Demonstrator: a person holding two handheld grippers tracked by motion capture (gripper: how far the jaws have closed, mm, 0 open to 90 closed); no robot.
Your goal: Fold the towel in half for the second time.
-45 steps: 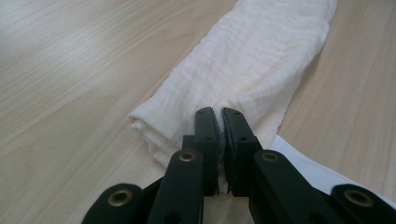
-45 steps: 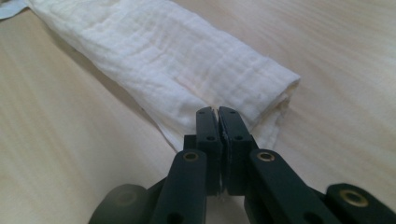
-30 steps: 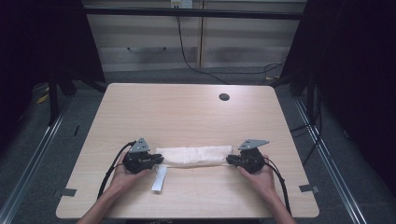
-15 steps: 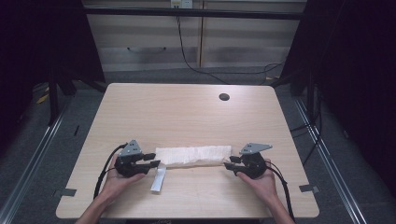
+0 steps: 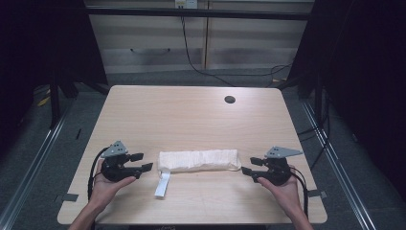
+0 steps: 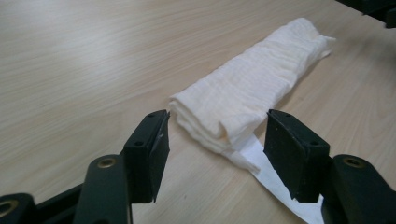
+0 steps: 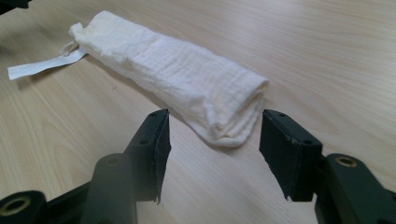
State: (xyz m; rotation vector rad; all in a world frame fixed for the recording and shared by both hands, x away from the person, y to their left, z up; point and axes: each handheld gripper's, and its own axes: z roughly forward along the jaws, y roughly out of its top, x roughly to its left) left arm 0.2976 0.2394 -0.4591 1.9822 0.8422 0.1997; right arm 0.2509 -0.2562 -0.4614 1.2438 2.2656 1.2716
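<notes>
Both tongs (image 5: pixel 143 162) (image 5: pixel 248 166) backed off the cloth (image 5: pixel 198 160), strip (image 5: pixel 163 184) beside.

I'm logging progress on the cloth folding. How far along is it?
Done, it seems: the white cloth lies folded into a narrow bundle on the table, its label strip sticking out. In hand: nothing; the left gripper and right gripper have just opened, clear of its ends. Left: perhaps nothing.

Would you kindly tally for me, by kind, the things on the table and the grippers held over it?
Folded white cloth: 1
White label strip at the cloth's end: 1
Grippers, both open, one at each end of the cloth: 2, left and right
Total: 4
</notes>
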